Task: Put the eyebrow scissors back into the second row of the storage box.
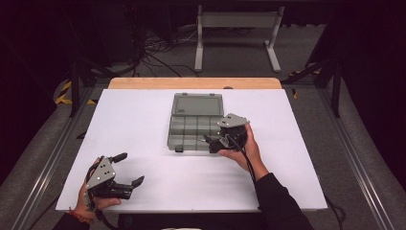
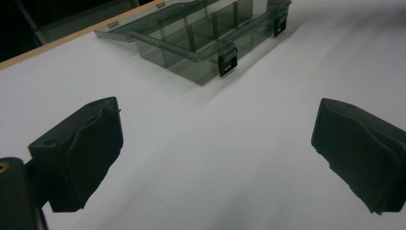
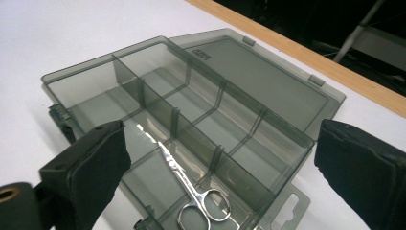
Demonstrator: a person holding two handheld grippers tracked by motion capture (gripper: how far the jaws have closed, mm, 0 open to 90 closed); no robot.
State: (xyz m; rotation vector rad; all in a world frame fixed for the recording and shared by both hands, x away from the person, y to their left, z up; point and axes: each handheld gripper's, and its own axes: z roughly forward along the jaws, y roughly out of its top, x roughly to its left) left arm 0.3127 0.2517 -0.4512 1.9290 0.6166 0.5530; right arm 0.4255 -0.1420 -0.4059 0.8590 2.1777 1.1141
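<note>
A grey see-through compartment box (image 1: 191, 117) lies open in the middle of the white table (image 1: 143, 120), its lid (image 1: 197, 104) folded flat toward the far side. Steel scissors (image 3: 191, 189) lie in a front compartment of the box (image 3: 143, 91), handles toward me. My right gripper (image 1: 213, 143) hovers at the box's front right corner. In its own view the right gripper (image 3: 220, 143) is open, jaws wide apart on either side of the scissors and clear of them. My left gripper (image 1: 131, 168) is open over bare table at the front left, and in its view (image 2: 215, 129) it faces the box (image 2: 201, 36).
A wooden strip (image 1: 194, 83) runs along the table's far edge. Behind it a white metal stand (image 1: 237, 21) and loose cables (image 1: 163, 48) sit on the floor. White table surface stretches between the left gripper and the box.
</note>
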